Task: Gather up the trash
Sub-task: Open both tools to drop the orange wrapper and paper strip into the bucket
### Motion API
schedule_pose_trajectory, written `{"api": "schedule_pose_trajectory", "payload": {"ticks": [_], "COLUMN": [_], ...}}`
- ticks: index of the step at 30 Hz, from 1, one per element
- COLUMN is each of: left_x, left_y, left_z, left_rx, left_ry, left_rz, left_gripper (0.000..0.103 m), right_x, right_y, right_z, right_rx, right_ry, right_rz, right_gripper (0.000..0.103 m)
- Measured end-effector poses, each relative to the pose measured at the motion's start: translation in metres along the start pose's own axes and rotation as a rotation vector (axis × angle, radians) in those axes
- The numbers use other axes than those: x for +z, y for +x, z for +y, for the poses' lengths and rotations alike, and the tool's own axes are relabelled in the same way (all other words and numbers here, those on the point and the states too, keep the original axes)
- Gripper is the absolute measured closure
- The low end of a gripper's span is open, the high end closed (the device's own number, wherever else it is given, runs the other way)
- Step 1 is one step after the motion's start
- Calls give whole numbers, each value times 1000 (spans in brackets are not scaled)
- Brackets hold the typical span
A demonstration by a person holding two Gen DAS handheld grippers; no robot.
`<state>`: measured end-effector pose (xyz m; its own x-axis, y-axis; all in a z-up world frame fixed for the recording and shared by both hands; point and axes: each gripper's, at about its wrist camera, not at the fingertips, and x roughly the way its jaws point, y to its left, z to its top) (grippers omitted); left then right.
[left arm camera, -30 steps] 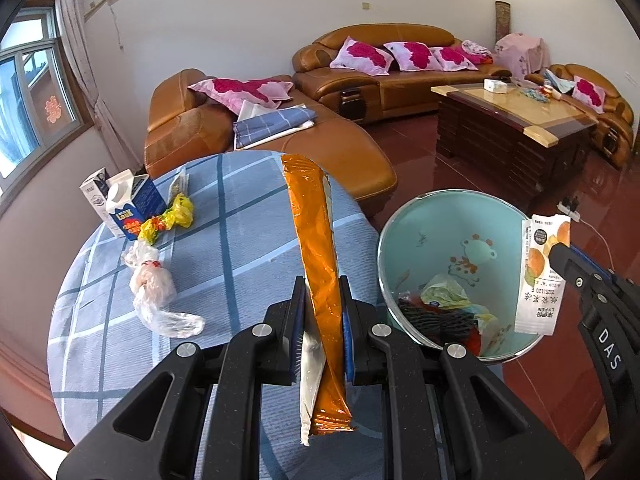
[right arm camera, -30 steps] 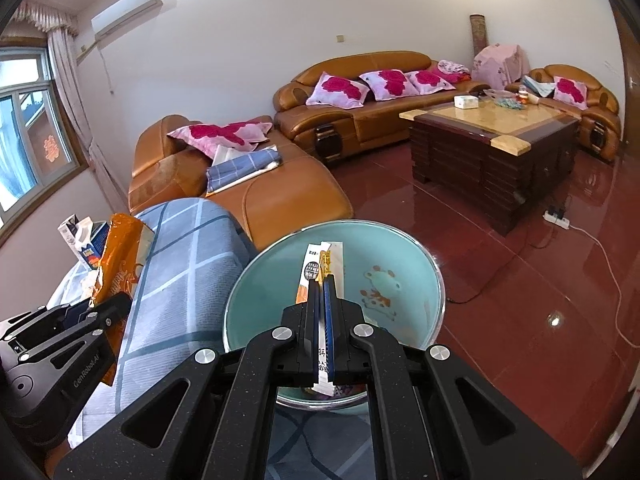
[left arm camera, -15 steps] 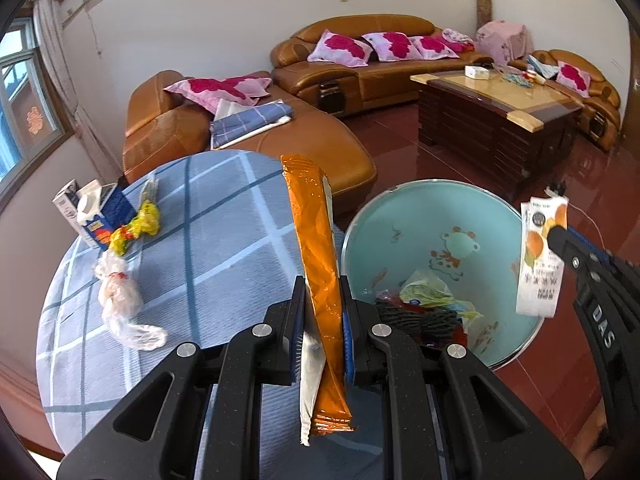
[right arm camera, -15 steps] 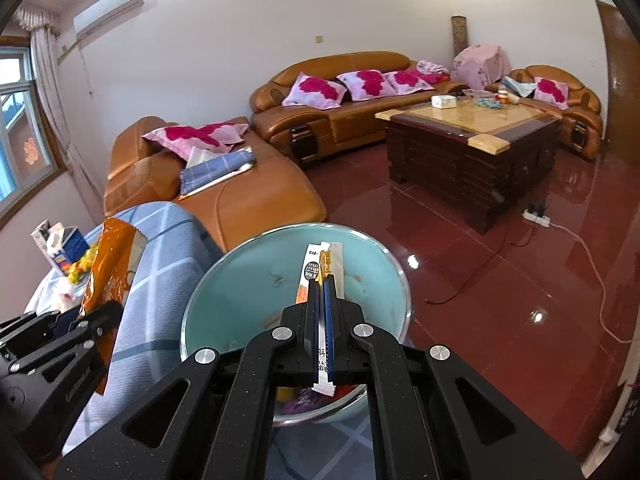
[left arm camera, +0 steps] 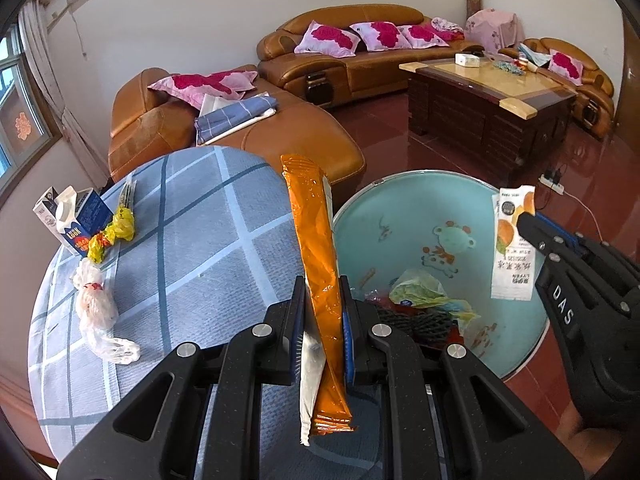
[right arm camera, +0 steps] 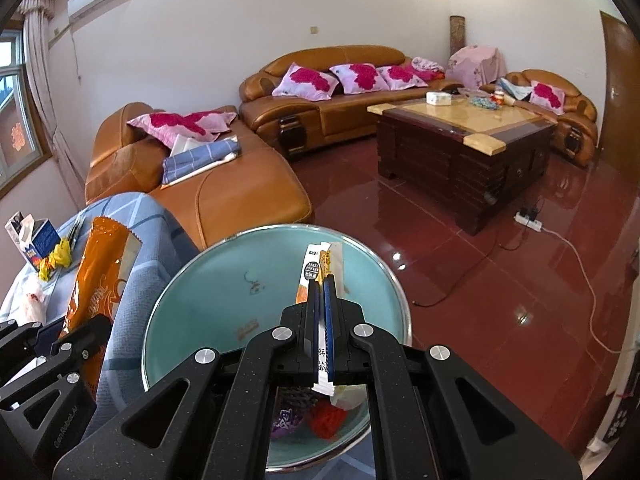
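My left gripper [left arm camera: 322, 292] is shut on a long orange snack wrapper [left arm camera: 316, 248], held upright above the table edge beside the bin. My right gripper [right arm camera: 321, 280] is shut on a white and orange sachet [right arm camera: 316, 266] and holds it over the pale blue trash bin [right arm camera: 192, 292]. The bin [left arm camera: 360, 216] holds several pieces of trash [left arm camera: 420, 296]. In the left wrist view the right gripper [left arm camera: 524, 220] and its sachet [left arm camera: 512, 240] hang over the bin's right side. In the right wrist view the left gripper [right arm camera: 86, 332] and the orange wrapper [right arm camera: 96, 276] are at the left.
On the round table with a blue checked cloth [left arm camera: 192, 240] lie a blue milk carton [left arm camera: 76, 220], a yellow crumpled wrapper [left arm camera: 116, 232] and a clear plastic bag [left arm camera: 100, 316]. Brown leather sofas [left arm camera: 280, 128] and a dark coffee table [left arm camera: 488, 96] stand beyond on the red floor.
Both grippers have shifted a little toward the bin with their wrappers still held. The bin looks larger and nearer in both views.
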<state>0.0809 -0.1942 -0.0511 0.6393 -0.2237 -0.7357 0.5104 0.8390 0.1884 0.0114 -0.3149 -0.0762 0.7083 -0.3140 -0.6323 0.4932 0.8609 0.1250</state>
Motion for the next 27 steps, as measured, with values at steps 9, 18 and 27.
{"api": "schedule_pose_trajectory", "payload": {"ticks": [9,18,27], "left_x": [1,2,9], "left_y": [11,14,10], "left_z": [-7,-20,-25], "left_rx": [4,0,-16], "left_ry": [4,38,45], "left_rz": [25,26,-7], "left_gripper": [88,87,41], "right_x": [-4,4,6], "right_y": [12,-5,-10], "right_z": [-4,-20,-32], "right_rx": [61,9,-20], "right_ry": [38,132,169], "right_rz": [42,-17,-33], "right_gripper": [91,91,91]}}
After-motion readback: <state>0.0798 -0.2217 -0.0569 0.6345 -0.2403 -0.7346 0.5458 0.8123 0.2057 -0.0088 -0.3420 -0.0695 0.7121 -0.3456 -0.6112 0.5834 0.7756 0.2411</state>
